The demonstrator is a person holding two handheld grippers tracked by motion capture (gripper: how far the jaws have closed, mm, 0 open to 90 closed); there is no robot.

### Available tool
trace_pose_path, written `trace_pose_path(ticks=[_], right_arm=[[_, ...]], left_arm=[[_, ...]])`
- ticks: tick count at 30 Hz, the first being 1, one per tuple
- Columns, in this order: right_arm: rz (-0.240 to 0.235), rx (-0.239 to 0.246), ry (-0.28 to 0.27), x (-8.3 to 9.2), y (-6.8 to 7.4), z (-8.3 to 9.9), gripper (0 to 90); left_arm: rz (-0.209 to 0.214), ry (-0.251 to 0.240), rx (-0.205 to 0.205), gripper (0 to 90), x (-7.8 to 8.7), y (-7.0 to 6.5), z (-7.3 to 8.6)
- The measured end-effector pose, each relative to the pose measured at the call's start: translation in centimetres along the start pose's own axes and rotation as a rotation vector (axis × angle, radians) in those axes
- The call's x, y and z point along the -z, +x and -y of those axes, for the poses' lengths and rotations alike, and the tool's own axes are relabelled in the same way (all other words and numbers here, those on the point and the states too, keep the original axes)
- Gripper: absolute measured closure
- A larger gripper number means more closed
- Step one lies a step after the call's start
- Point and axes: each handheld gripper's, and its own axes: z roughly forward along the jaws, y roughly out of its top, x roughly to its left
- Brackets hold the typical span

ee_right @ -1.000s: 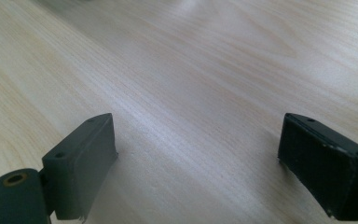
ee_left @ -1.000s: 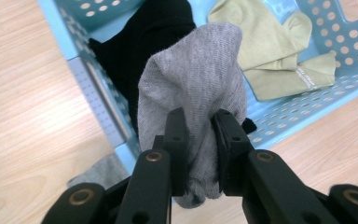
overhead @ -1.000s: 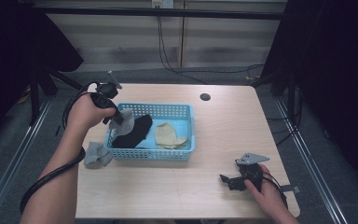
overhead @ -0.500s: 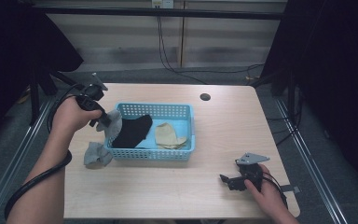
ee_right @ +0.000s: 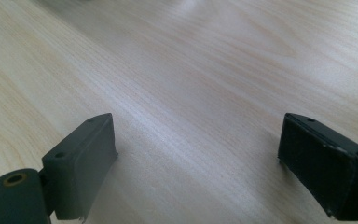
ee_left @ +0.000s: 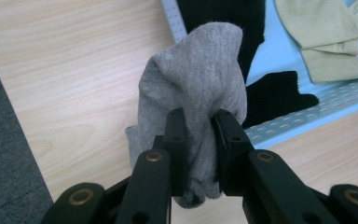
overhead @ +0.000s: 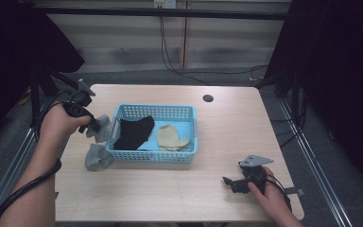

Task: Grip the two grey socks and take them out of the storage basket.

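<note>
While the left gripper (ee_left: 198,126) has its jaws clamped on a grey sock (ee_left: 200,84), lifted at centre frame in its own view, the cloth hangs limp. Judged soft, light, not fragile; likely to slump wherever unsupported, so a pinch across a bunched fold suits it. Knit is plain mid-grey, crumpled. In the high view it sits left of the blue basket (overhead: 184,156), above a 2nd grey sock (overhead: 98,157) on the table (overhead: 170,189). Lower right, the right gripper (overhead: 230,182) rests, jaws apart.
</note>
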Motion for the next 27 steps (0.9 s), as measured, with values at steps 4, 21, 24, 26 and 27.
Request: trace_pose_path(ticks=[4, 21, 24, 26, 27], right_arm=[[-0.001, 0.001, 0.000, 0.0, 0.0, 0.0, 10.6], [0.000, 0.002, 0.000, 0.0, 0.0, 0.0, 10.6], [0.000, -0.002, 0.002, 0.0, 0.0, 0.0, 10.6], [-0.001, -0.005, 0.003, 0.0, 0.0, 0.0, 10.6], [-0.001, -0.001, 0.002, 0.0, 0.0, 0.0, 10.6]], left_arm=[[-0.004, -0.001, 0.012, 76.7, -0.2, 0.8, 0.6], [-0.008, 0.019, 0.059, 76.3, -1.6, 2.5, 2.2], [-0.010, 0.023, 0.065, 76.3, -2.1, 2.9, 2.4], [-0.010, 0.023, 0.065, 76.0, -2.3, 2.9, 2.5], [-0.007, 0.016, 0.069, 75.5, -2.4, 2.8, 2.5]])
